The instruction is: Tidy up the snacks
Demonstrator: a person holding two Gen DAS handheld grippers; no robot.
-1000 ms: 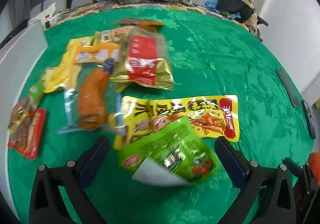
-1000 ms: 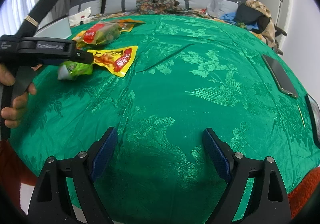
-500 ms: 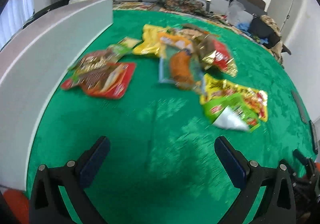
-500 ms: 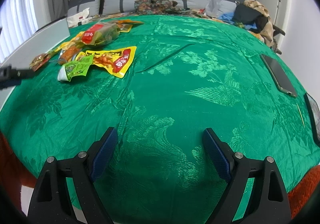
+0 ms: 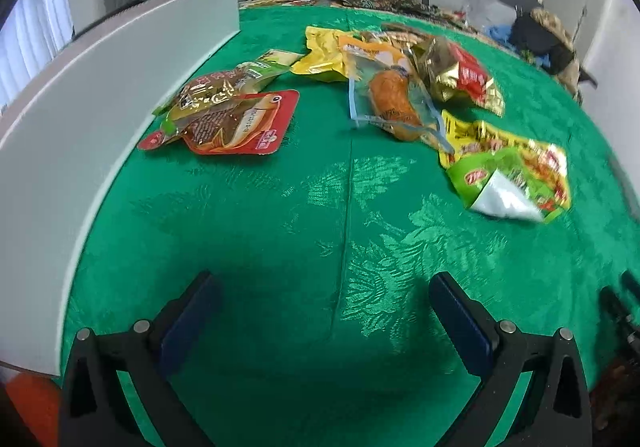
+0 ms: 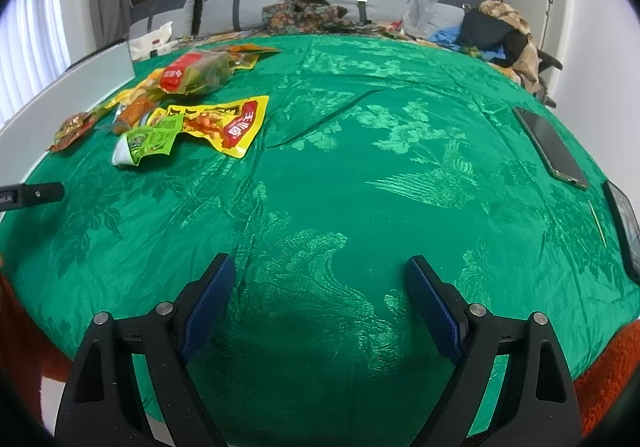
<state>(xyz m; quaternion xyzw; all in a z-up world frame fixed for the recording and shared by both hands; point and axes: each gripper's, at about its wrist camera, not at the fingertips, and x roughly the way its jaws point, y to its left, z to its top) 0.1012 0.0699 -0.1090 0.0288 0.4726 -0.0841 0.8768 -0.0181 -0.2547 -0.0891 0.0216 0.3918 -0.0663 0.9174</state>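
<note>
A green brocade cloth (image 5: 340,215) is covering the table. The left gripper (image 5: 320,311) and the right gripper (image 6: 318,299) are both hovering over bare fabric, jaws wide and empty. The snack packets are lying well ahead: a red fish pouch (image 5: 240,123), a sausage pack (image 5: 394,103), a green packet (image 5: 508,183). Slick, overlapping foil is likely risking a slipped or double pickup.

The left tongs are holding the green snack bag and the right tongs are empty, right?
Not quite. The left tongs are open and holding nothing; the left wrist view shows the green snack bag lying on the green tablecloth, away from them. The right tongs are empty, as you said.
</note>
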